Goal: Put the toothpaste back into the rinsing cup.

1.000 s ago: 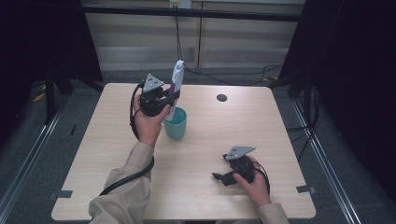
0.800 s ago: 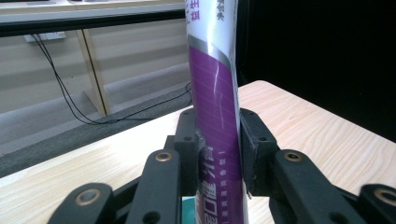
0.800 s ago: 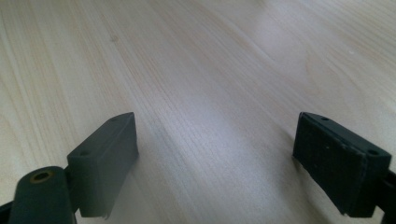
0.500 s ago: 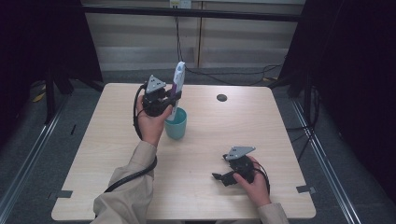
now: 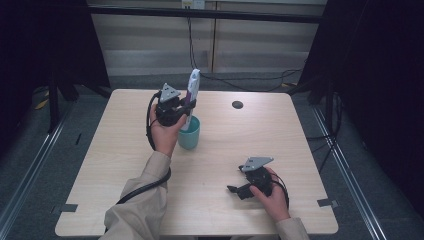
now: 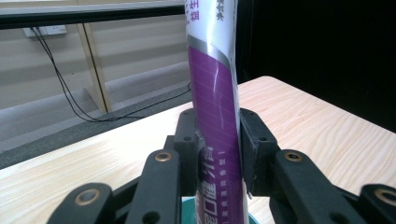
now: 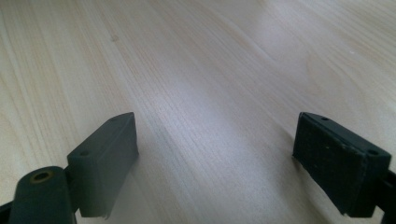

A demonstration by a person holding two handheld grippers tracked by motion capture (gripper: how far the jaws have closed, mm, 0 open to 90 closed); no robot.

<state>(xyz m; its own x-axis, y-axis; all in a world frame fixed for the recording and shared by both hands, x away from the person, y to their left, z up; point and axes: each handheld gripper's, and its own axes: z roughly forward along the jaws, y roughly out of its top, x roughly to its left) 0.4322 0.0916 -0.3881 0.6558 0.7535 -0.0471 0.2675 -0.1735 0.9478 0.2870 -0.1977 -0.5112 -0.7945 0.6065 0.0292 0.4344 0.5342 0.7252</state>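
Left gripper (image 5: 186, 111) clamps an upright purple-and-white tube (image 5: 191, 95), its lower end inside the teal cup (image 5: 189, 135) near the table's (image 5: 120, 150) middle. Right gripper (image 5: 239, 190) rests spread wide on bare wood near the front edge, well apart from the cup. A dark round hole (image 5: 237, 104) sits toward the far edge.

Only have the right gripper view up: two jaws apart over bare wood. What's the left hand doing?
Observer: The left gripper is shut on a purple-and-white tube, held upright.
Operator: Over the table or over something?
Observer: Over a teal cup; the high view shows the tube's lower end at the cup's mouth.
Operator: How's the grip?
Observer: In the left gripper view both pads press the tube's sides on its purple part.
Operator: And where's my gripper relative to that?
Observer: The right gripper rests low near the table's front right, well apart from the cup.
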